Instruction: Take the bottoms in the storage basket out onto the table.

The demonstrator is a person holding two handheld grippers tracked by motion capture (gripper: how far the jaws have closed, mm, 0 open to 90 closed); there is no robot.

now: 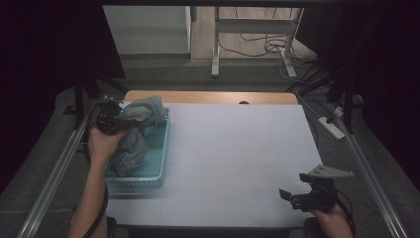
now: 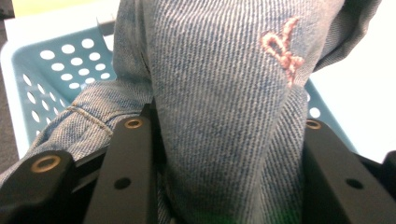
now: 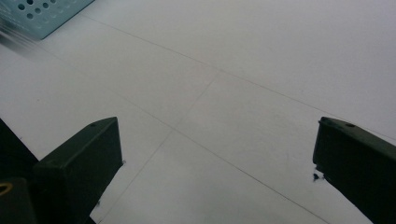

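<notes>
Left hand-held gripper (image 1: 110,120) clamps denim garment (image 2: 224,93) over the basket (image 1: 157,163); right hand-held gripper (image 1: 292,197) rests low, jaws apart.

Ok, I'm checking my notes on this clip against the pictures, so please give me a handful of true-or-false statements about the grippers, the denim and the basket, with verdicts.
1. The left gripper has the blue denim garment between its jaws. True.
2. The right gripper is shut on a cloth. False: its jaws stand wide apart over the bare white table top.
3. The perforated turquoise plastic basket sits at the table's left side. True.
4. The denim garment lies flat on the table. False: it is bunched up in and above the basket.
5. Pink stitching marks the denim. True.
</notes>
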